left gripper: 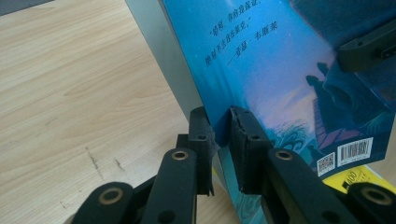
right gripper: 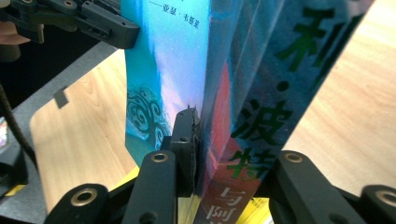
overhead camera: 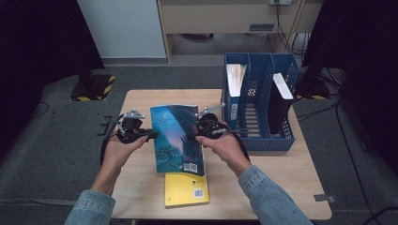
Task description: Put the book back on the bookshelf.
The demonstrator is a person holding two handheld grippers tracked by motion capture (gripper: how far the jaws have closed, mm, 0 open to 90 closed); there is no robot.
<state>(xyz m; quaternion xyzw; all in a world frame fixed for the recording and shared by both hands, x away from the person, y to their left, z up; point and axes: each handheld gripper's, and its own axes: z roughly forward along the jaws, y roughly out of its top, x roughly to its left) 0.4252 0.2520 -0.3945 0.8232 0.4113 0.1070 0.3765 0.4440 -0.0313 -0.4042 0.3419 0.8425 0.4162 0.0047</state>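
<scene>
Gripping the blue book (overhead camera: 177, 138) from both sides, you have it raised off the worktop (overhead camera: 141, 187) at the centre of the high view, back cover up and barcode toward the lower edge. Your left gripper (overhead camera: 151, 135) has its fingers (left gripper: 246, 140) clenched on the book's left edge; in the left gripper view the cover sits pinched between the two black pads. Your right gripper (overhead camera: 191, 136) clamps the opposite side at the spine, and in the right gripper view one finger (right gripper: 184, 140) presses against the back cover while the spine with its large characters fills the gap to the other. A yellow book (overhead camera: 186, 189) lies flat on the worktop below the blue one, toward the lower middle of the frame, its upper part covered by it. To the right of centre a blue file rack (overhead camera: 260, 98) stands on the worktop's far right part, holding a white-paged volume in its left slot and a dark folder in its right slot
</scene>
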